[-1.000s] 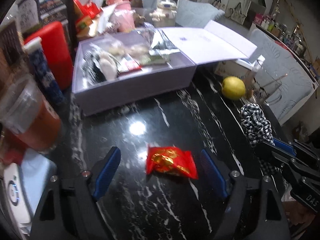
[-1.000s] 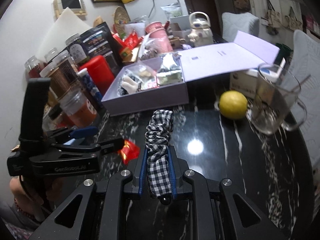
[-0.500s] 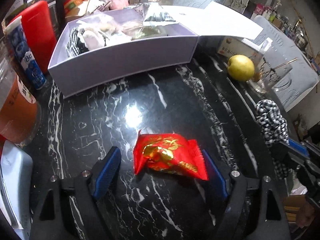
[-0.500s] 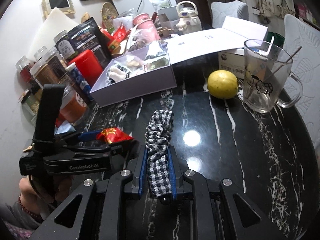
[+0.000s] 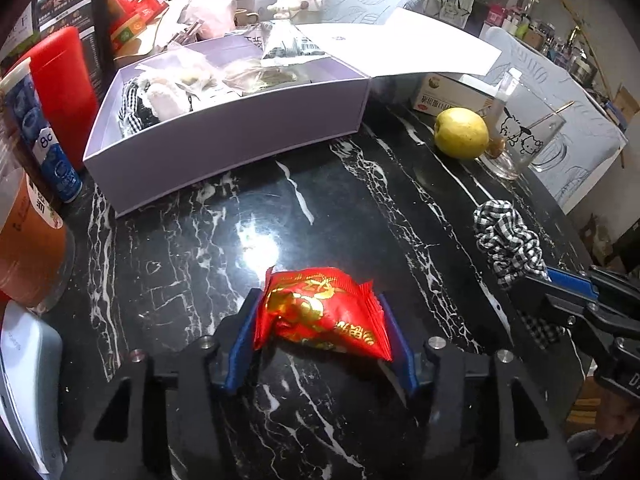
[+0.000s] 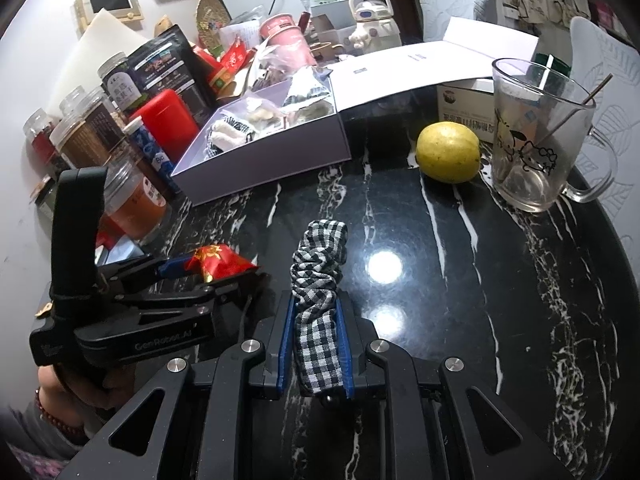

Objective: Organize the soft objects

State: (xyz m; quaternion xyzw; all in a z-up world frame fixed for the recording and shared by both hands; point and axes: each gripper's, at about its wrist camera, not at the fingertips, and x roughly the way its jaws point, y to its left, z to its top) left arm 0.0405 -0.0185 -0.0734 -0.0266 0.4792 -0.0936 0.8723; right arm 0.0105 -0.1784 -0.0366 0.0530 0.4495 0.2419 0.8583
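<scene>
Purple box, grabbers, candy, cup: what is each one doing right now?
purple box: lid open, soft things inside.
left gripper: shut on red snack packet.
right gripper: shut on checkered scrunchie.
glass mug: upright, stirrer inside.
lemon: resting on the table, beside the mug.

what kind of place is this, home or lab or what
Most likely a home, at a cluttered dining or kitchen table. On the black marble table stand a cartoon glass mug and a lemon, with food jars crowded along the wall and a teapot behind.
</scene>
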